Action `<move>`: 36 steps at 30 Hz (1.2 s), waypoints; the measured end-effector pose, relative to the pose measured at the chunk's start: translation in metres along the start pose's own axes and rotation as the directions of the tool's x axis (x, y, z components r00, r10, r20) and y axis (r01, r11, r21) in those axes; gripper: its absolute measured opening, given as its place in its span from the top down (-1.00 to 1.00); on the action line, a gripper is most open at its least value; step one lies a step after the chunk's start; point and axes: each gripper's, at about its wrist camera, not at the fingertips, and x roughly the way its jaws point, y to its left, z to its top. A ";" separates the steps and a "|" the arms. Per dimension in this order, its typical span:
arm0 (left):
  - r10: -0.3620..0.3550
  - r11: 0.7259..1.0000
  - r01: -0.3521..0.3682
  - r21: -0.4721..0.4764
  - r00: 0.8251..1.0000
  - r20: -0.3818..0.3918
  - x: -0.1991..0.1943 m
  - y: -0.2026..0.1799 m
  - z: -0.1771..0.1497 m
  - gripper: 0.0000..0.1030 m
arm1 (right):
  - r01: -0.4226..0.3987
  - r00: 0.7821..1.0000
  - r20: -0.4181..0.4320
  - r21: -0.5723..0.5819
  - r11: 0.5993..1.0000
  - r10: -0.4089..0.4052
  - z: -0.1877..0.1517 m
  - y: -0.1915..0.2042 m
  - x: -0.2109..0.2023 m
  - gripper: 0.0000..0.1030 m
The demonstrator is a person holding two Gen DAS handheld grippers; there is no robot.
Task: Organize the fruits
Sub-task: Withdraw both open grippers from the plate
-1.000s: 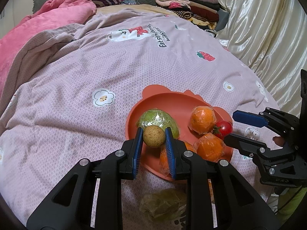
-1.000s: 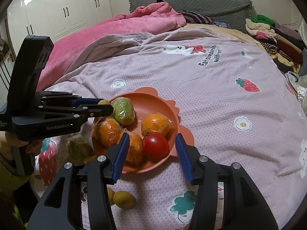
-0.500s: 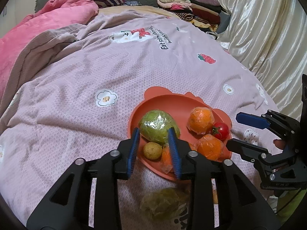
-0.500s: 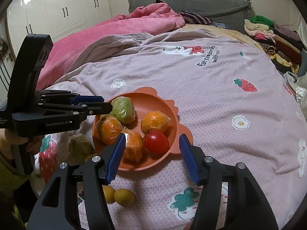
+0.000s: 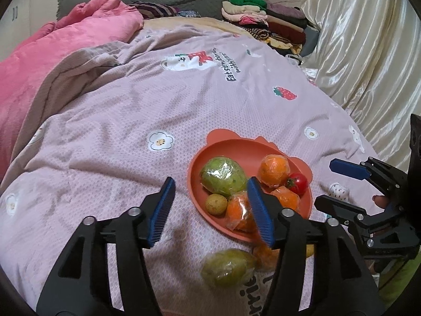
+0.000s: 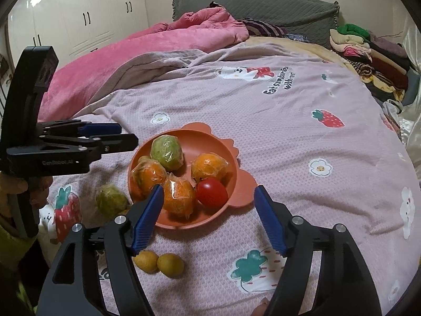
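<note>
An orange plate on the bed holds a wrapped green fruit, three wrapped oranges, a red tomato and a small brown fruit. My left gripper hovers over the plate's near edge with its jaws opening. The small brown fruit lies free on the plate below them. My right gripper is just short of the plate, its jaws opening, with the tomato lying ahead of them untouched. Each gripper shows in the other's view: the right gripper, and the left gripper.
Off the plate lie another wrapped green fruit, an orange and two small yellow fruits. A pink quilt lies at the back left, with folded clothes at the back right. A shiny curtain hangs on the right.
The left gripper let the small brown fruit down onto the plate, then spread its jaws and drew back. The right jaws widened away from the tomato, which stays on the plate.
</note>
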 end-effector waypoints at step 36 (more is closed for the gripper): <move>0.053 0.999 -0.052 -0.016 0.997 0.053 -0.055 -0.007 -0.017 -0.73 | 0.033 0.998 0.047 -0.006 0.999 -0.032 -0.012 0.013 -0.046 -0.71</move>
